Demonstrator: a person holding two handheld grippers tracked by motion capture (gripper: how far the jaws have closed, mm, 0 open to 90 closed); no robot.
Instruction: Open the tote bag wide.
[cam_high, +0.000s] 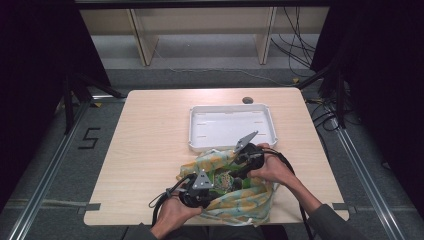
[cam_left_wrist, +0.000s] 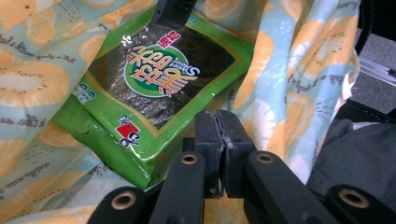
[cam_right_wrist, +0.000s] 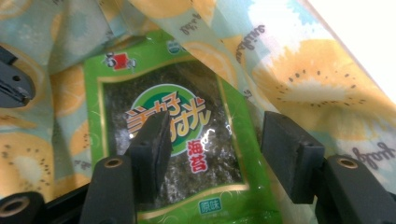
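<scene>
Left gripper (cam_left_wrist: 217, 122): in its own view the two black jaws stand pressed together, pads face to face with no visible gap. They appear to pinch the edge of the fruit-print cloth bag (cam_left_wrist: 289, 79) at the mouth, though the exact bit of fabric between the pads is hard to make out; the cloth runs up to the jaws on both sides. Just beyond the tips lies the green seaweed packet (cam_left_wrist: 154, 88), flat inside the open bag, dark window and round logo facing up; the left jaws do not touch it. Right gripper (cam_right_wrist: 212, 140): jaws held apart at a moderate width, nothing clamped between them. In the right gripper view one pad (cam_right_wrist: 152, 147) hovers over the packet's (cam_right_wrist: 168, 140) printed face and the other pad sits over the packet's right edge where the bag cloth (cam_right_wrist: 299, 84) rises; whether either pad touches the wrapper cannot be told. In the left gripper view the far gripper's tip sits at the packet's top edge. High view: both grippers, left (cam_high: 200, 187) and right (cam_high: 247, 157), meet over the bag (cam_high: 240, 200) at the near edge of the table (cam_high: 150, 150), the packet (cam_high: 227, 181) lying between them in the bag's mouth. A white tray (cam_high: 232, 125) sits just beyond the bag, its near rim touching or overlapped by the cloth.
</scene>
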